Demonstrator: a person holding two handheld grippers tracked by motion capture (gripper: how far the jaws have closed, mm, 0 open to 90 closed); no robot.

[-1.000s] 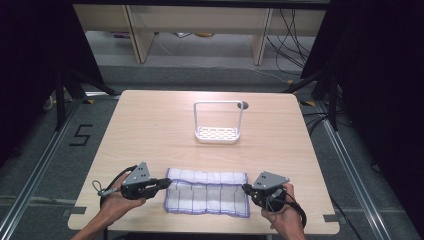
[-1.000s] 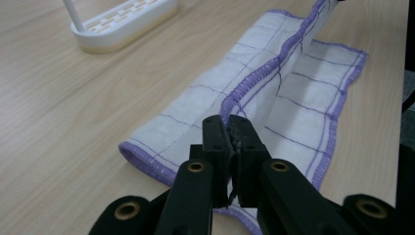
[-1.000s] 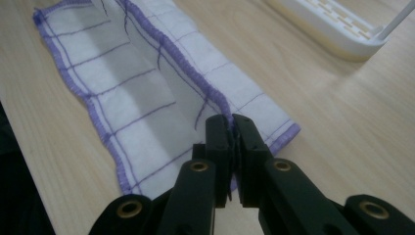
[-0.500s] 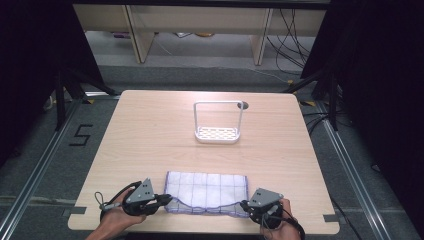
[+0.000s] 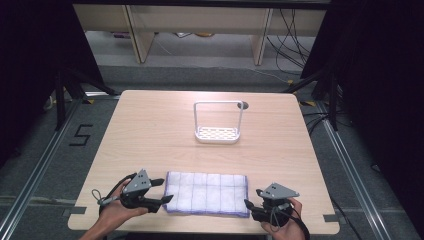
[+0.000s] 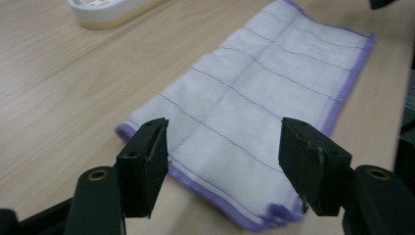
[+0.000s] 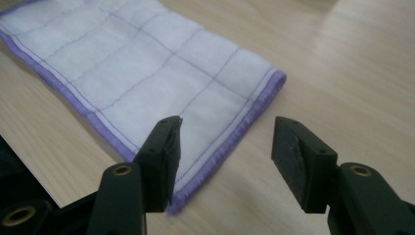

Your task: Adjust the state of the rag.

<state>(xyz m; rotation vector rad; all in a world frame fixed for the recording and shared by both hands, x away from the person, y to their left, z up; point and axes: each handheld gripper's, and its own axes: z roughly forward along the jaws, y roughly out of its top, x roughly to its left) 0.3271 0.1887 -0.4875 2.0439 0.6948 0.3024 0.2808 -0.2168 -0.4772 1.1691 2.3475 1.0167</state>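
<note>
Left gripper and right gripper low, level, facing inward, fingers just parted, empty

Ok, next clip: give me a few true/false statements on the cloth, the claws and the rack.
1. The folded cloth lies flat on the table. True.
2. The left claw is clamped on the cloth. False: its jaws have just been opening and stand apart, nothing pinched.
3. The right claw is open. True; it has just been opening too.
4. The white rack sits on the cloth. False: it stands apart, farther up the table.
</note>
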